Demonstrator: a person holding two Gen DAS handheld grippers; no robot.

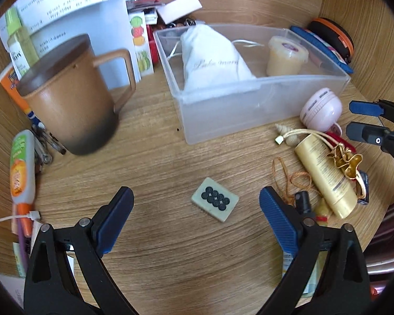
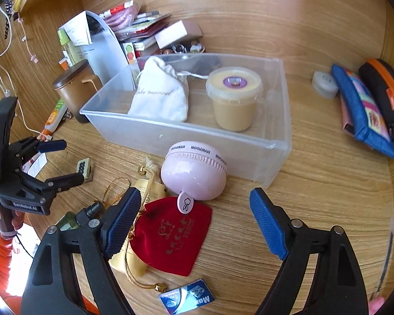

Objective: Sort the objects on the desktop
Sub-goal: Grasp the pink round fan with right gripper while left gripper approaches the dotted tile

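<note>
My left gripper (image 1: 196, 198) is open and empty just above the desk, with a mahjong tile (image 1: 215, 203) lying flat between its fingers. It shows from the side in the right wrist view (image 2: 68, 160), beside the tile (image 2: 84, 168). My right gripper (image 2: 195, 207) is open and empty over a red velvet pouch (image 2: 170, 239) and a pink round case (image 2: 194, 172). A clear plastic bin (image 1: 223, 107) holds a white drawstring bag (image 1: 212, 57) and a lidded cup (image 1: 286, 56). The right gripper also shows in the left wrist view (image 1: 354, 120).
A brown lidded mug (image 1: 71, 94) stands at the left by papers, tubes and pens. A gold tube (image 1: 325, 176), shells, cord and small clutter lie at the right. Pouches (image 2: 365, 105) lean on the right wall. A blue card (image 2: 186, 298) lies near the desk's front.
</note>
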